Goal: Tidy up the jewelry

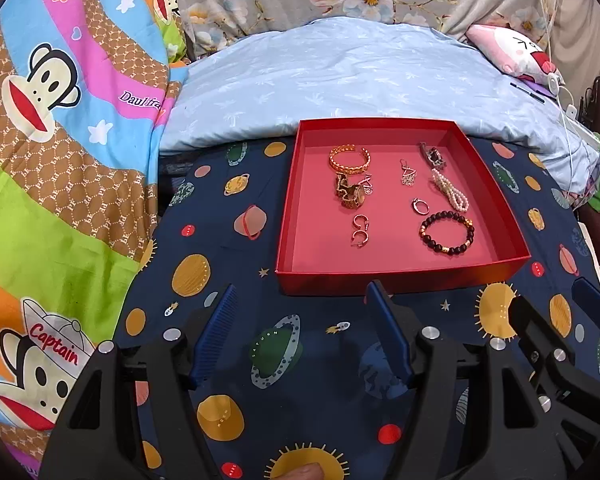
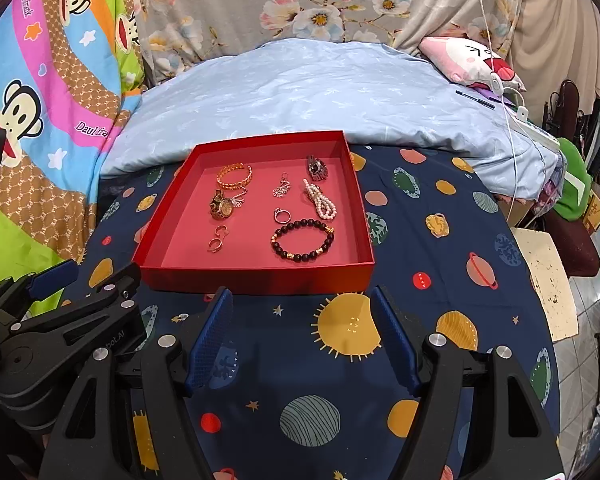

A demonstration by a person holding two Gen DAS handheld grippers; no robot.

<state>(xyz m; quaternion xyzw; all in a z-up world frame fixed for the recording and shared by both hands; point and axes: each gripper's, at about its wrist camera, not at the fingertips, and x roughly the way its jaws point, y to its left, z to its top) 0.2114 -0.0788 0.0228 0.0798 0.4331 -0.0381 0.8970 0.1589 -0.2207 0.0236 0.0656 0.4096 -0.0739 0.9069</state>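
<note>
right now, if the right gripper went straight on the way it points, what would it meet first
Probably the planet-print cloth just short of the red tray, or the tray's near wall. The right gripper is open and empty, angled down at that spot. Depth is unclear.

A home bedroom: floral curtain [image 2: 300, 4], pillow [image 2: 470, 62].

A red tray [image 2: 256, 278] sits on a navy planet-print cloth [image 2: 420, 320], behind it a pale blue quilt [image 2: 320, 92].
</note>
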